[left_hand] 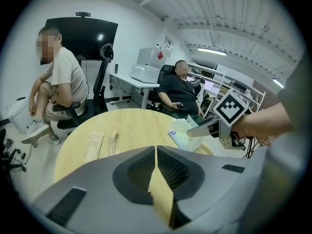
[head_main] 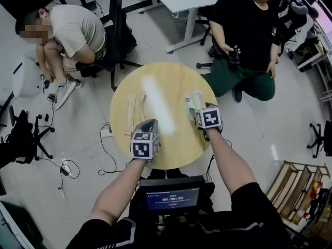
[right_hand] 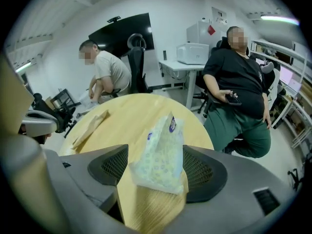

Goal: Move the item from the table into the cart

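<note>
Right claw astride crinkly plastic packet

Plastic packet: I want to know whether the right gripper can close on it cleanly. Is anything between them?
Nothing visible. The plastic packet already sits between the right gripper's open jaws on the table, with only bare wood beside it there.

The round, light-wood tabletop bears three things. A flat tan paper packet and a narrower tan packet lie side by side on its left half. Well apart from them, near the right edge, lies a pale patterned plastic packet.
</note>
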`<action>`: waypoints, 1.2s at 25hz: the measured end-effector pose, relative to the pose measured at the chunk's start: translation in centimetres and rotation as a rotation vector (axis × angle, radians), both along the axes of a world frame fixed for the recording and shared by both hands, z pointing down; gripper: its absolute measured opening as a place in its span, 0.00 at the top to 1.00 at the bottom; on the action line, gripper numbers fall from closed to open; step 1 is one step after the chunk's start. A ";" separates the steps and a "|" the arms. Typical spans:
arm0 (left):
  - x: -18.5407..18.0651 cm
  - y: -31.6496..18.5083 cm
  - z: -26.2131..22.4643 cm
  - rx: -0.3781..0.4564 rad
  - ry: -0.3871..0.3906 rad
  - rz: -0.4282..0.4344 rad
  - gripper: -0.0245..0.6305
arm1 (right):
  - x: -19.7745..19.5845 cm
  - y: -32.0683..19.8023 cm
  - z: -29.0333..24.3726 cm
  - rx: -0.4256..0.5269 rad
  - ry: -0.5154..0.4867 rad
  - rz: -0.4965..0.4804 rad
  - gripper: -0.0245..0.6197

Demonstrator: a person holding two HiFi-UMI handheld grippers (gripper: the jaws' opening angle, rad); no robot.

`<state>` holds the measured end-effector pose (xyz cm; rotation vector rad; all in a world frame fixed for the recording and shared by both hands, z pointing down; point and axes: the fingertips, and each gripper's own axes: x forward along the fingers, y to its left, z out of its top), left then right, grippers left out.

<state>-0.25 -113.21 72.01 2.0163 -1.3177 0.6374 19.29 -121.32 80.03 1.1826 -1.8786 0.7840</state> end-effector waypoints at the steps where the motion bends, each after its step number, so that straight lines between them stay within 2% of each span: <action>1: -0.1 -1.0 0.9 -0.012 0.000 0.004 0.93 | 0.0 -1.0 1.3 -0.024 0.017 -0.002 0.43; 4: -0.5 -3.9 3.4 -0.039 0.003 0.010 0.93 | -0.4 -3.8 4.6 -0.070 0.063 0.003 0.43; 7: -1.3 -5.1 5.1 -0.061 0.003 0.010 0.93 | -1.7 -5.1 6.9 -0.107 0.057 0.014 0.45; 10: -2.2 -5.8 6.3 -0.072 0.004 0.003 0.93 | -3.5 -5.2 8.2 -0.151 0.036 0.018 0.59; 12: -2.6 -6.2 6.7 -0.070 0.008 0.002 0.93 | -2.8 -5.3 8.7 -0.155 0.113 0.009 0.62; 13: -2.7 -6.4 6.9 -0.067 0.011 0.002 0.93 | -2.7 -5.2 8.9 -0.155 0.142 -0.002 0.70; 14: -2.7 -6.5 6.9 -0.066 0.014 0.002 0.93 | -3.0 -5.2 9.1 -0.152 0.138 -0.014 0.78; 16: -2.0 -6.5 6.6 -0.069 0.022 0.005 0.93 | -3.4 -5.6 9.1 -0.135 0.096 -0.022 0.86; 18: -0.7 -6.3 5.9 -0.066 0.021 0.008 0.93 | -2.4 -6.0 8.5 -0.114 0.054 -0.015 0.90; 22: 0.7 -7.3 2.5 0.009 -0.004 0.088 0.93 | 0.0 -6.5 4.8 -0.006 -0.022 0.097 0.90; 26: 2.1 -4.3 -2.2 0.066 0.071 0.151 0.93 | 0.2 -2.6 -2.3 0.094 -0.099 0.173 0.90; 30: 3.4 -1.4 -7.4 0.191 0.129 0.289 0.93 | 0.8 2.8 -11.1 0.255 -0.117 0.285 0.90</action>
